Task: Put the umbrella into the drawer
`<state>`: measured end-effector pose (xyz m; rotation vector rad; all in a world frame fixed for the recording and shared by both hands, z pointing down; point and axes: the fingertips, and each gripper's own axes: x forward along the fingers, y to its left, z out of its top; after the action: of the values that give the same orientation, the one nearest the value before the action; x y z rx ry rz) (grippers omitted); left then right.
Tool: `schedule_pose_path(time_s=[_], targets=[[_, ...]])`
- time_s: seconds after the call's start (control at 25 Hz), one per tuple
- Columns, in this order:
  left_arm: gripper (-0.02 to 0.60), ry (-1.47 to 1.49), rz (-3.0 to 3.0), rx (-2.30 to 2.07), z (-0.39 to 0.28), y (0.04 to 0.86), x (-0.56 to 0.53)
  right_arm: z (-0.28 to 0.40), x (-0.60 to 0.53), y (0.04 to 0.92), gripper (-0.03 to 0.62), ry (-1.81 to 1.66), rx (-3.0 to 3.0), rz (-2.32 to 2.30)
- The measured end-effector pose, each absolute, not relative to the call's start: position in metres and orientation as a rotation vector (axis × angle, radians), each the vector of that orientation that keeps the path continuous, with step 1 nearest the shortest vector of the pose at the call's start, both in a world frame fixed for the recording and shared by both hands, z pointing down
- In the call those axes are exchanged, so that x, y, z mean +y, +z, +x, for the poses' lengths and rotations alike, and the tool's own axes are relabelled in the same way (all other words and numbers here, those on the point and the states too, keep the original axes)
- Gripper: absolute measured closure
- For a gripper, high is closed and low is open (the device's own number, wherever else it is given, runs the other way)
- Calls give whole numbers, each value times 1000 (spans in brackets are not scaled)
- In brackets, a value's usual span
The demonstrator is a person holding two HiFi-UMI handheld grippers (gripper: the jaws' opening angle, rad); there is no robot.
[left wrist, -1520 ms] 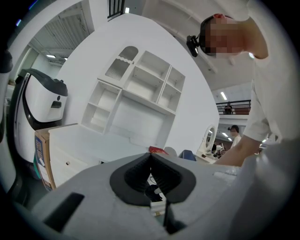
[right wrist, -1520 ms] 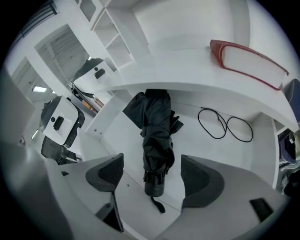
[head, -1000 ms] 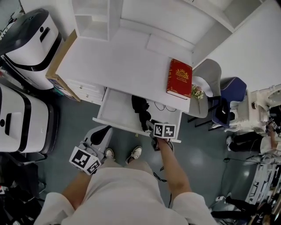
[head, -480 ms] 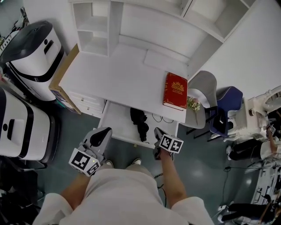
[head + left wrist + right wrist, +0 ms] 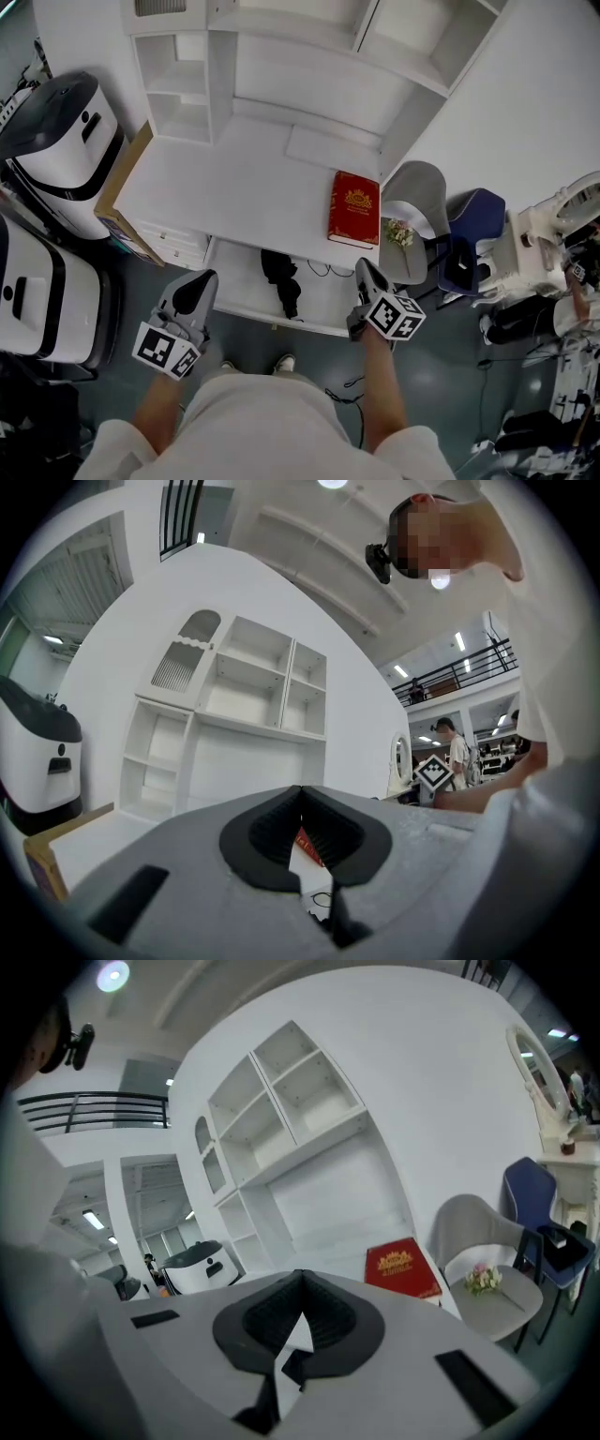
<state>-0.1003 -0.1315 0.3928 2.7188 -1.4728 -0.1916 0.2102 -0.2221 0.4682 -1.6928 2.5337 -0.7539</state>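
Closest to the person, the left gripper (image 5: 200,279) and the right gripper (image 5: 363,269) are held out side by side in front of the body. Each has its jaws pressed fully together with nothing between them; the left gripper view and the right gripper view both show the dark jaws meeting along one line.

Just beyond them, the drawer (image 5: 281,322) stands pulled out from under the white desk (image 5: 234,183). The umbrella (image 5: 280,274), black and folded, lies inside the drawer near its middle, running front to back. In the head view it sits between the two grippers and clear of both, with the left gripper at the drawer's left end and the right gripper at its right end. A thin black cord (image 5: 323,272) loops just beside the umbrella.

Farther off, a red book (image 5: 354,207) lies at the desk's right edge, and a grey chair (image 5: 419,192) with flowers (image 5: 398,231) on its seat stands beside the desk. A white shelf unit (image 5: 178,94) rises at the back.
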Motion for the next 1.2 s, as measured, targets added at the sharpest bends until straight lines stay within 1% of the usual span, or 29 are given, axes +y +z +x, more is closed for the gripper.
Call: schedule_pose_path(time_s=[0.2,0.4,0.76,0.92,1.08,1.2], targets=[[566,-220,2743,-1525,-96,369,-145,222,-211,397,595,-470,2578,-1665],[566,-251,2777,-1571,-93,346,-147,237,-187,343,595,-238,2587,-1659],[567,-330,2730,-1715,-120,316,-136,260,-137,273,595,70,2564,-1682],[566,-327,2693,-1773,-136,313,-127,269,-119,263,595,106,2517,-1720],[567,-357,2664,-1820,-147,305,-115,273,-102,257,595,-22,2424,-1664],[566,-378,2633,-1853,-153,304,-105,271,-90,256,595,-51,2413,-1661]])
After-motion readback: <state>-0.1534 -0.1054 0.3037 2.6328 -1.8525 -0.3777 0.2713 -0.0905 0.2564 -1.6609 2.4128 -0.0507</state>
